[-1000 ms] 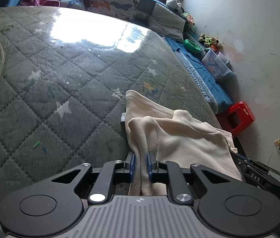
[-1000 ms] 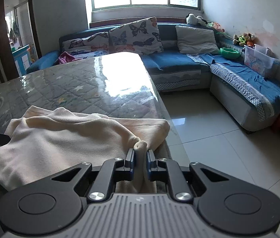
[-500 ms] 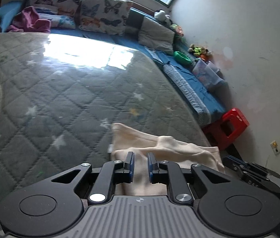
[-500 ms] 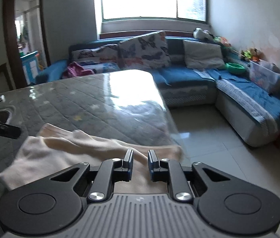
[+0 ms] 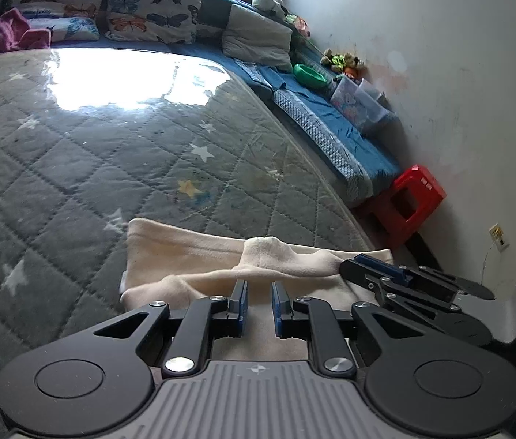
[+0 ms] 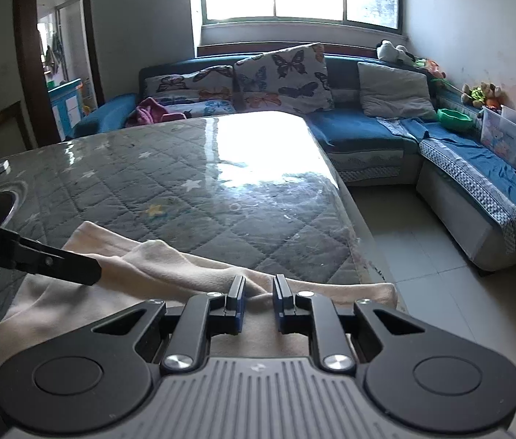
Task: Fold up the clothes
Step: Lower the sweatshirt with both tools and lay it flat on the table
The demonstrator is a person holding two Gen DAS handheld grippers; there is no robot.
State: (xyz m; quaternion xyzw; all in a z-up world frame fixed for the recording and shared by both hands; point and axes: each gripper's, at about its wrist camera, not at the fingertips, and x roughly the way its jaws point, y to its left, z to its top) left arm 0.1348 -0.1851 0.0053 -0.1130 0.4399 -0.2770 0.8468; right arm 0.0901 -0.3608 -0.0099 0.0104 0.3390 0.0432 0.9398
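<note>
On the counter (image 6: 199,190), near its front right corner: cream garment (image 5: 199,256), folded flat, just under and ahead of both grippers. Left gripper (image 5: 256,305): jaws narrowly parted, nothing between them, poised over the cloth's near edge. Right gripper (image 6: 256,301): same narrow gap, likewise empty. Nearest part of the garment hidden behind the gripper bodies; touching or just above, cannot tell.

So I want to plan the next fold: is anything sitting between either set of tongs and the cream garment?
Nothing visible does. The left tongs and right tongs both hang open directly over the cream fleece garment, which lies on the grey quilted table cover.
</note>
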